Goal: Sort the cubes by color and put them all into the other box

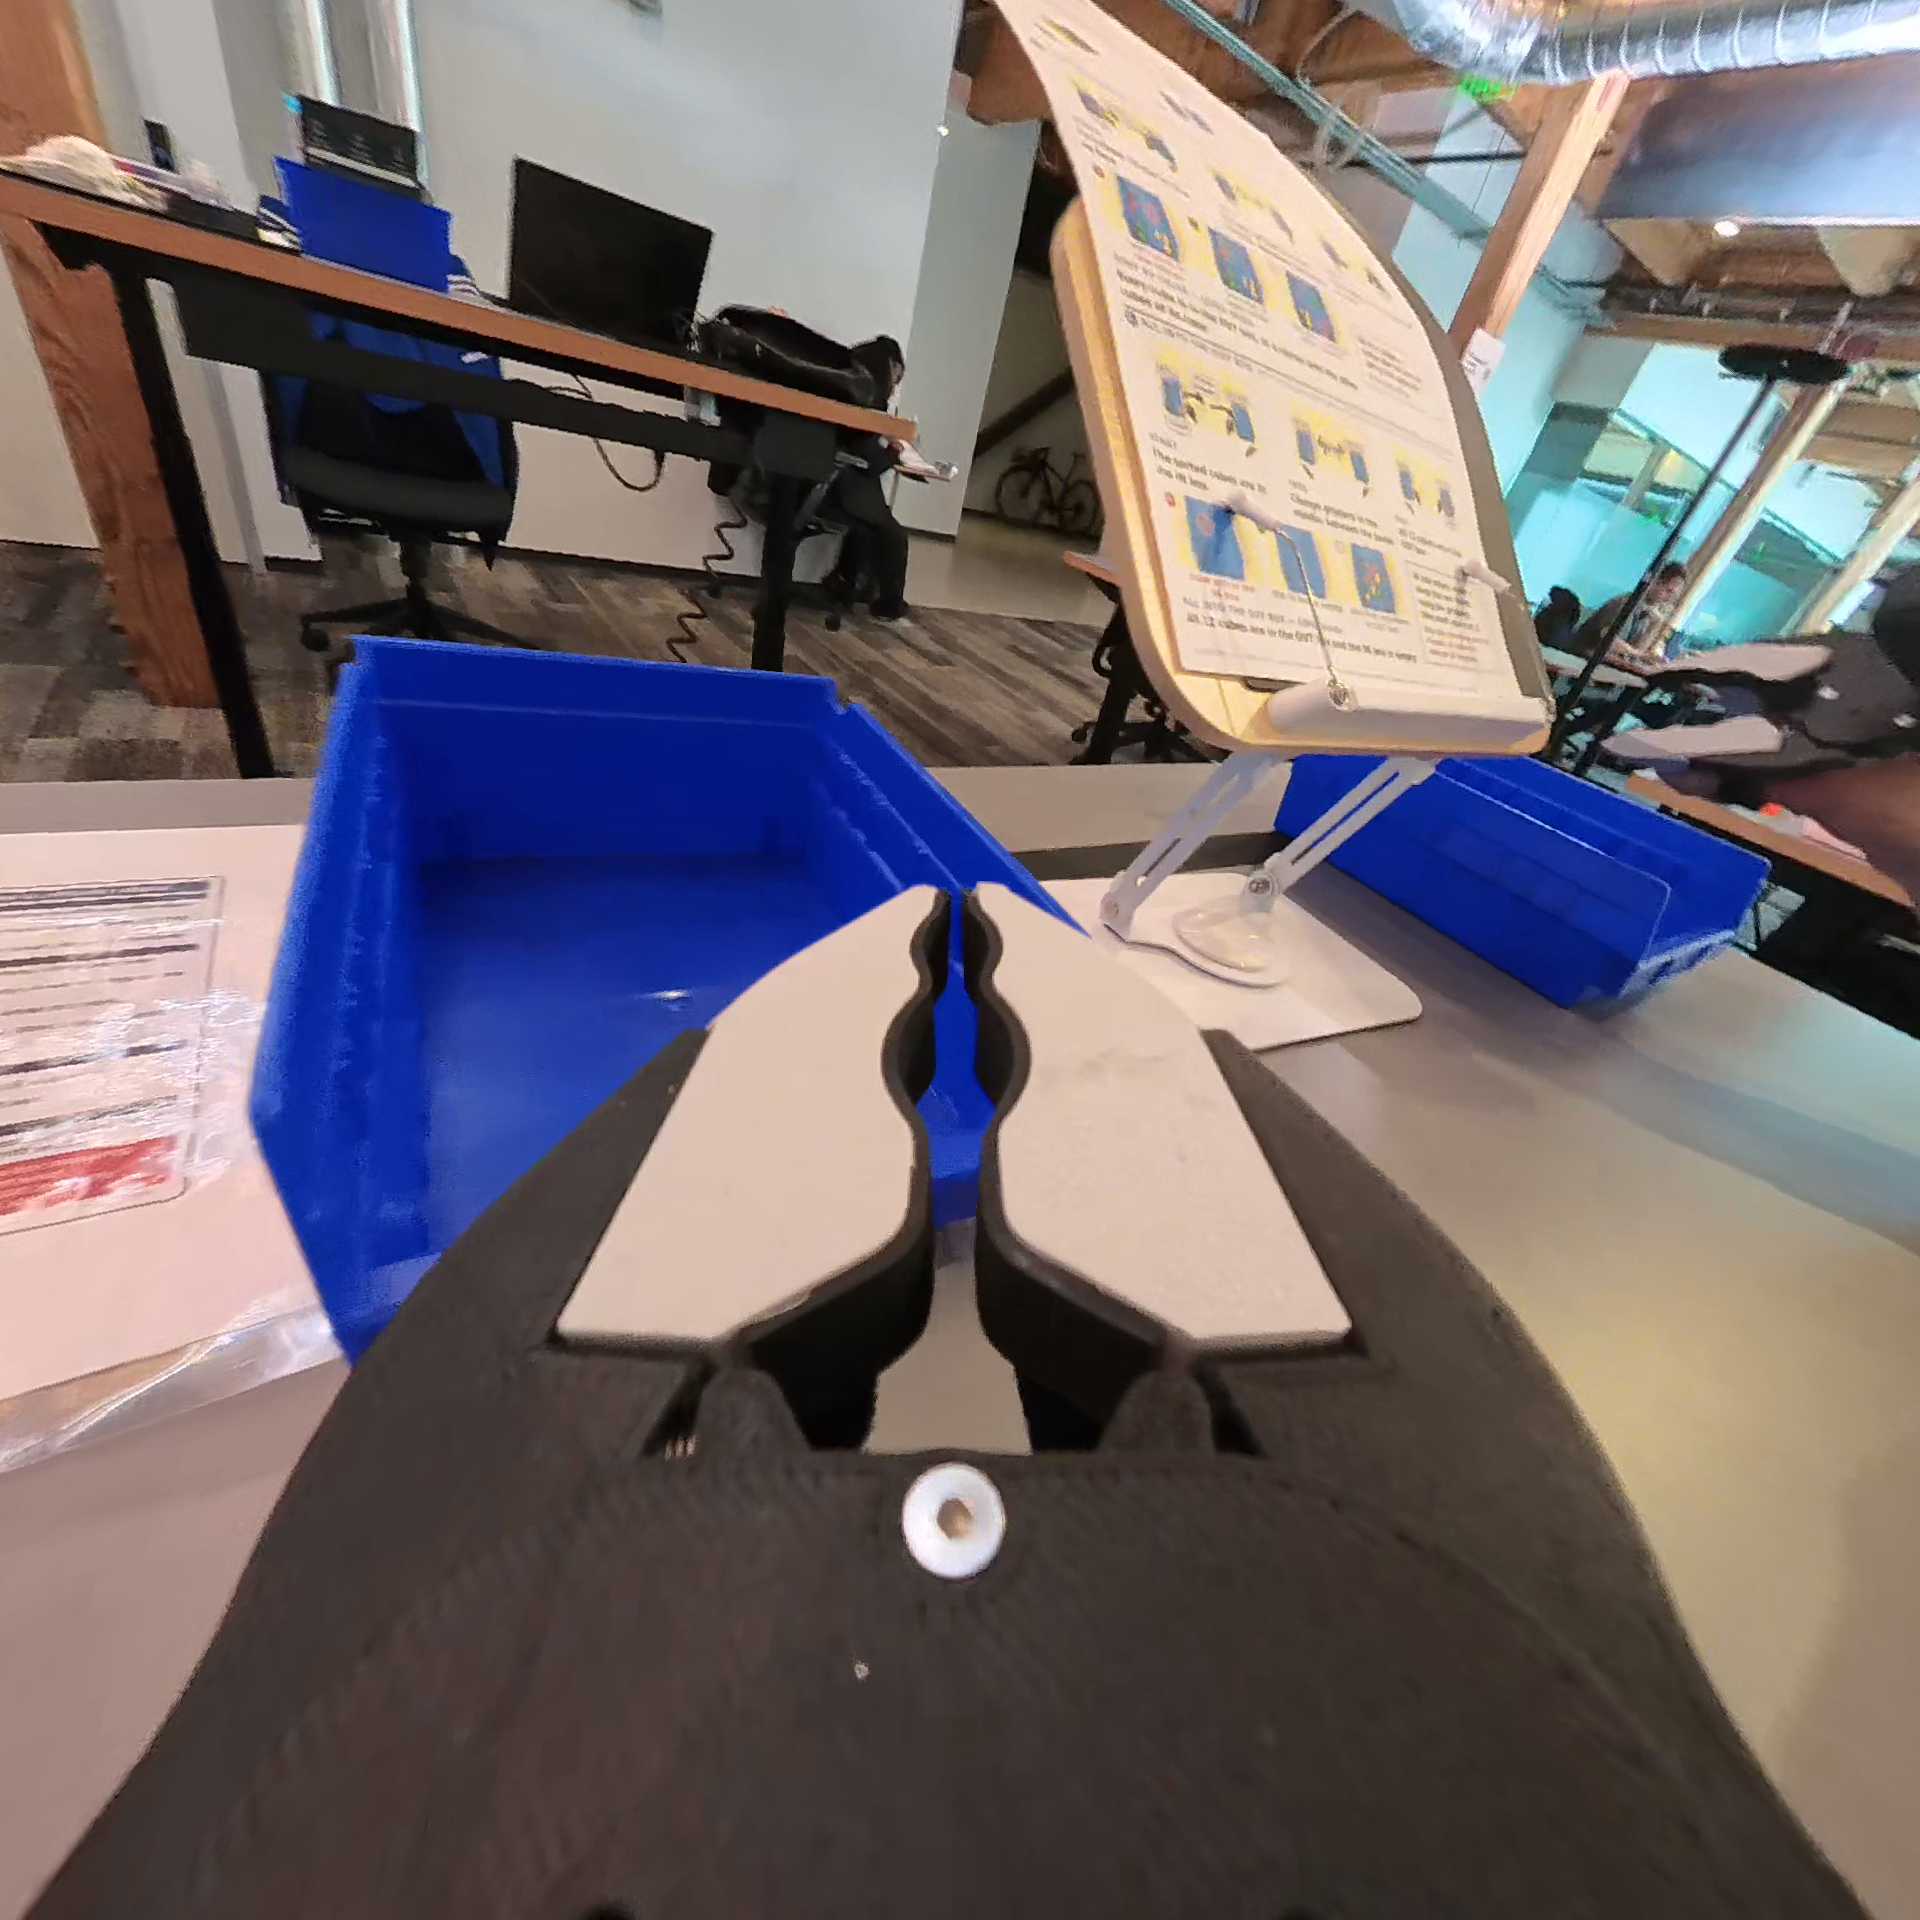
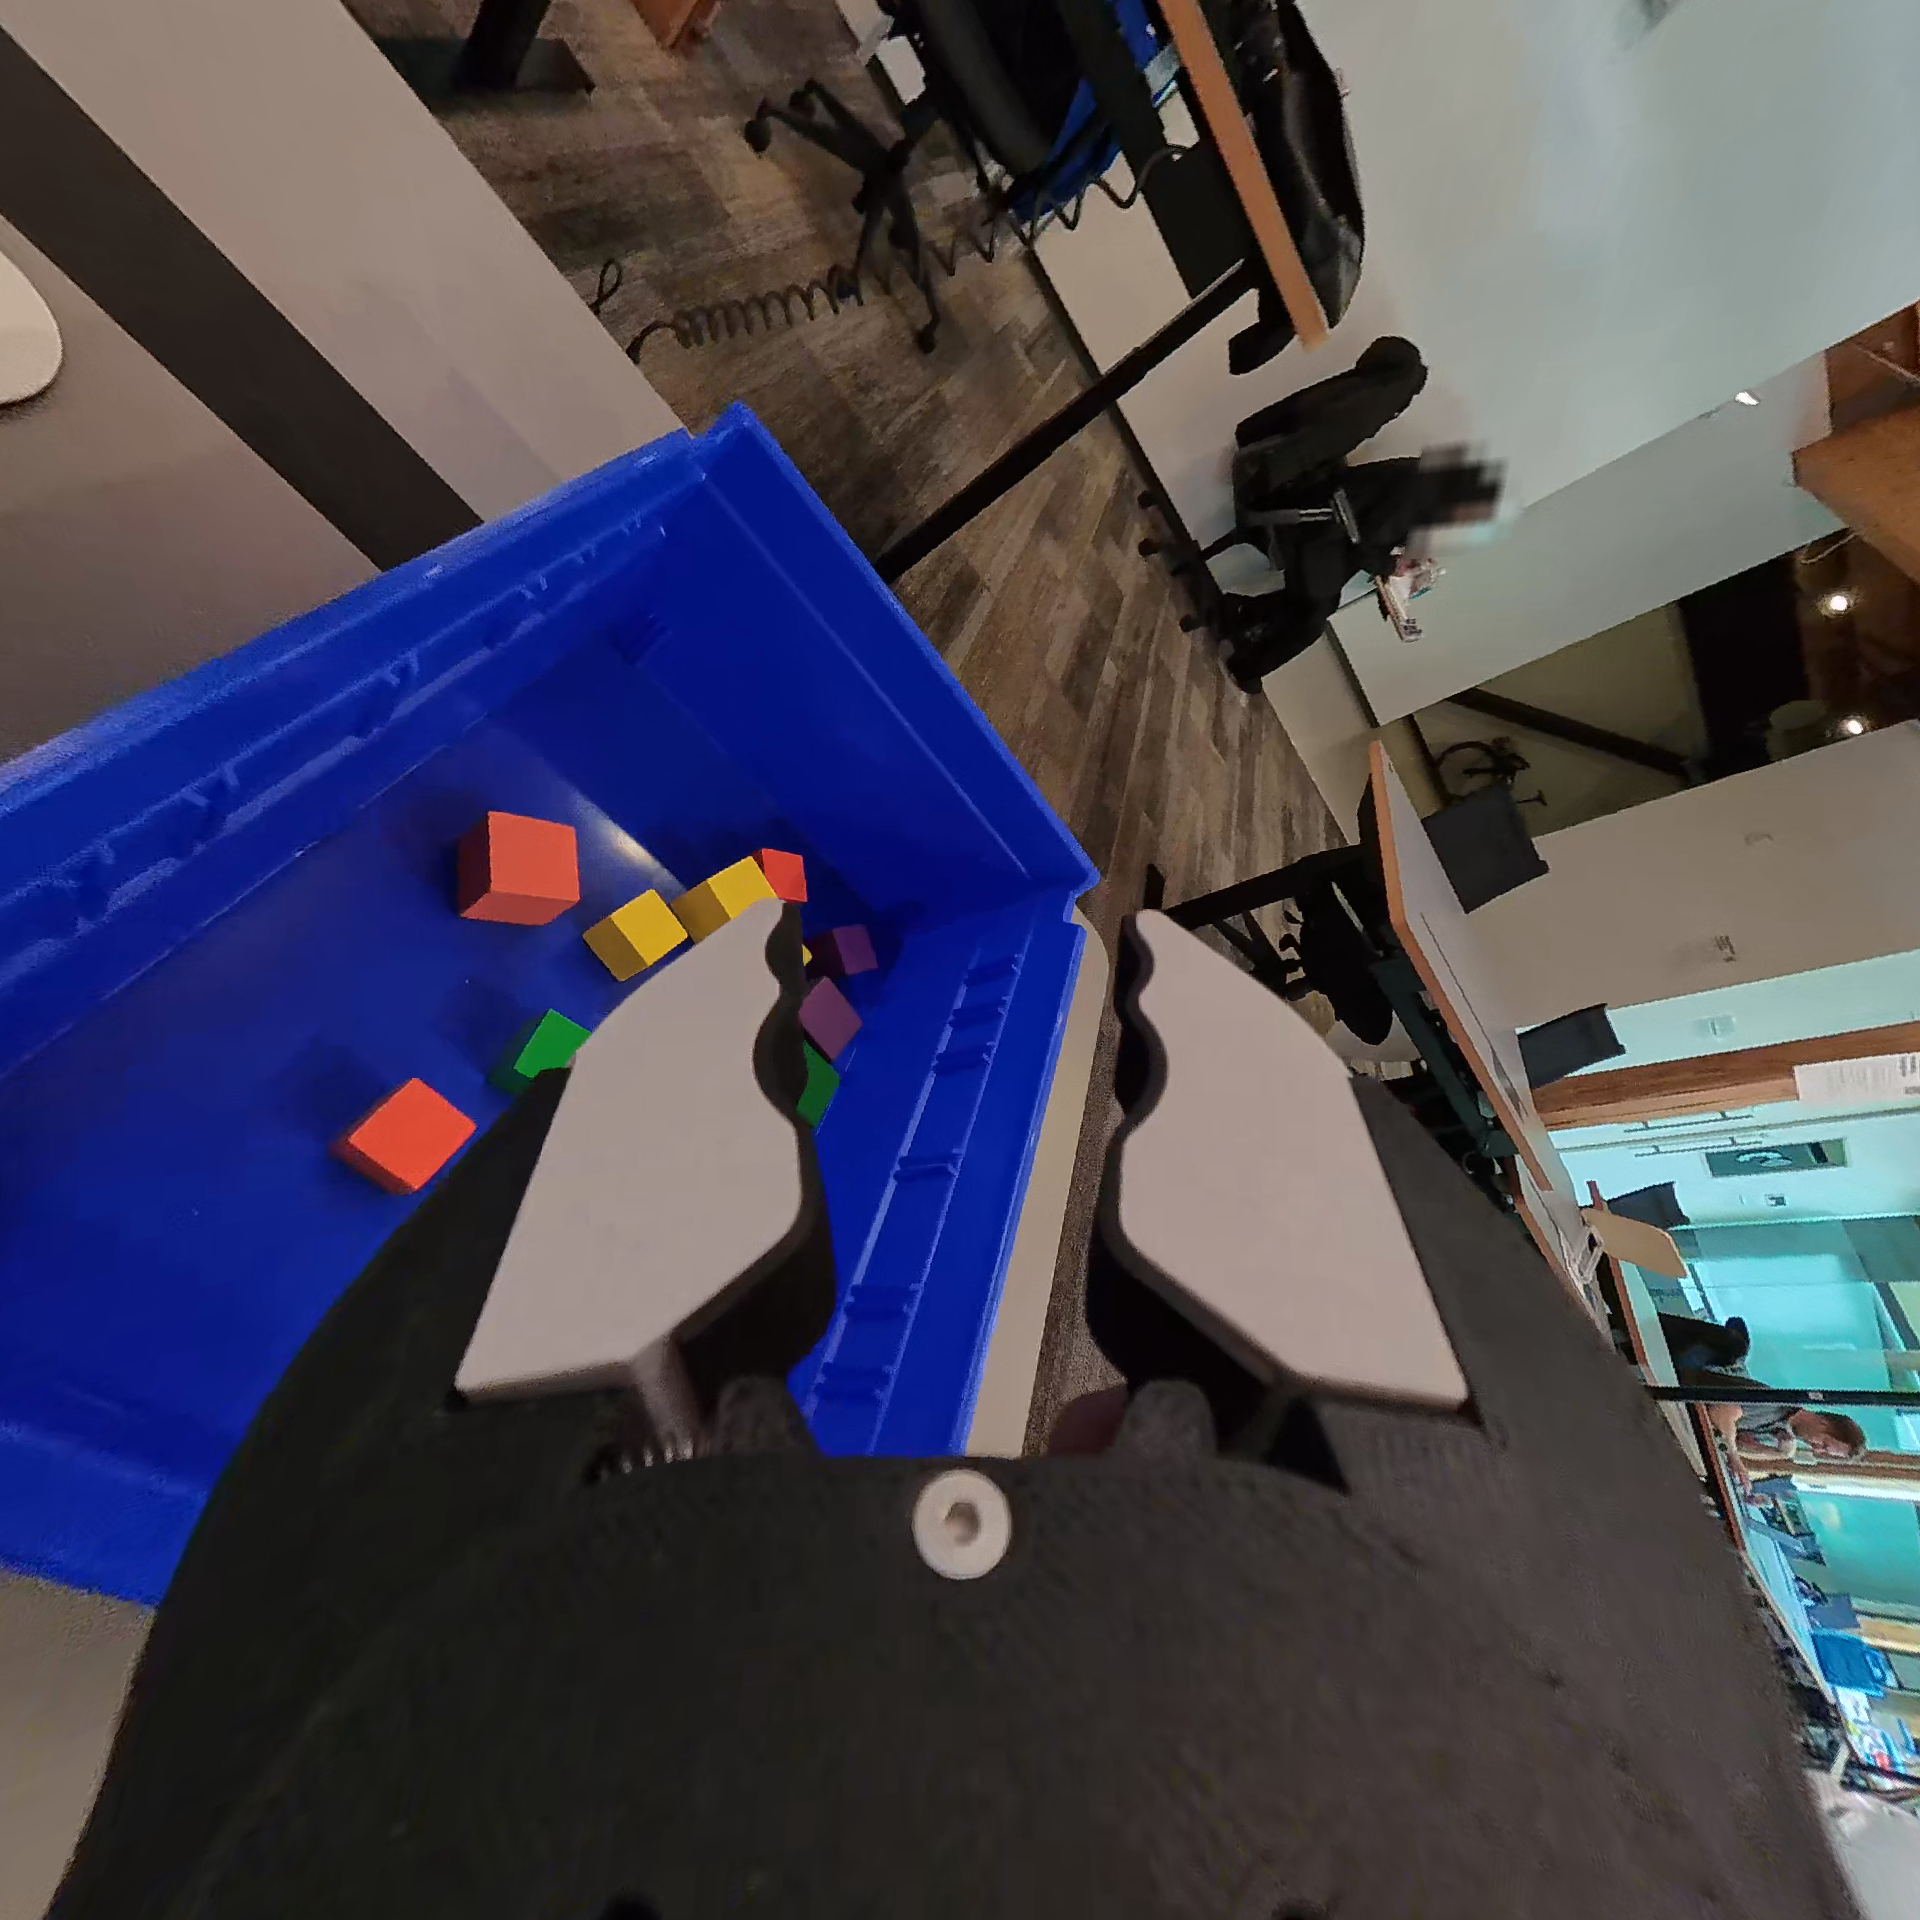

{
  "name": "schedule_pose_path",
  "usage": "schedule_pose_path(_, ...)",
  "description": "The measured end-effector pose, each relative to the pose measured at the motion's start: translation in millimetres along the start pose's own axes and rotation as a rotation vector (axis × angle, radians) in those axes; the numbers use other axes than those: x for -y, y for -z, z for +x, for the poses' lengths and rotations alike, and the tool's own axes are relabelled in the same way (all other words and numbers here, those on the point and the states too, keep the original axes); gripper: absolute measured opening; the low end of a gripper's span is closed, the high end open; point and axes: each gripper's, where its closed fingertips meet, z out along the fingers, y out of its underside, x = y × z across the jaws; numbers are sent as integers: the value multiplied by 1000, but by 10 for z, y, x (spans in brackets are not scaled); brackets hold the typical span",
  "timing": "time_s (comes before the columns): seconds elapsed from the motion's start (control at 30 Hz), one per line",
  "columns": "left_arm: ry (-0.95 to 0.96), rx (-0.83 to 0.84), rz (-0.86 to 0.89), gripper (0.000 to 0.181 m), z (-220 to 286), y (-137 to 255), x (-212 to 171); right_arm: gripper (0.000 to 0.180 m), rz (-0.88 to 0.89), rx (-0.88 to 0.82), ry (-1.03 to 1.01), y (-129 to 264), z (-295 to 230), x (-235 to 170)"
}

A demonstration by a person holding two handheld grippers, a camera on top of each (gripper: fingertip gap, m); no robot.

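In the left wrist view an empty blue box (image 1: pixel 416 790) stands on the grey table. My left gripper (image 1: pixel 958 904) is shut on nothing, low over the box's near right corner. In the right wrist view a second blue box (image 2: pixel 914 748) holds several cubes: red (image 2: pixel 520 868), red (image 2: pixel 407 1132), yellow (image 2: pixel 634 933), yellow (image 2: pixel 724 896), purple (image 2: pixel 828 1016), green (image 2: pixel 549 1044). My right gripper (image 2: pixel 956 925) is open and empty. It straddles the box's side wall, one finger inside over the cubes and one outside. Some cubes are partly hidden behind the inner finger.
A tilted document stand (image 1: pixel 1278 416) with a white base (image 1: pixel 1236 951) stands right of the empty box. The second blue box also shows behind the stand (image 1: pixel 1507 883). Laminated sheets (image 1: pixel 104 1039) lie left of the empty box. The table edge runs just beyond the boxes. There is about 65 cm between the tips of the two grippers.
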Motion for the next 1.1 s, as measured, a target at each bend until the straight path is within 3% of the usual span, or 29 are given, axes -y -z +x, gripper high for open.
schedule_pose_path(0.3, 67, 196, 79, 23, -492, 178, 32, 75, 9, -71, -108, 249, 10, -195)
schedule_pose_path(0.47, 94, 331, 21, 41, -861, 259, -167, 91, 22, -85, -260, 358, 44, -479)
schedule_pose_path(0.73, 79, 431, -58, 65, -1125, 182, -335, 94, 4, -51, -426, 346, 22, -887)
schedule_pose_path(0.97, 104, 415, -123, 68, -1224, 53, -478, 94, -57, 28, -514, 192, -151, -1132)
schedule_pose_path(1.1, 121, 402, -183, 60, -1232, -6, -597, 88, -66, 100, -551, 105, -312, -1148)
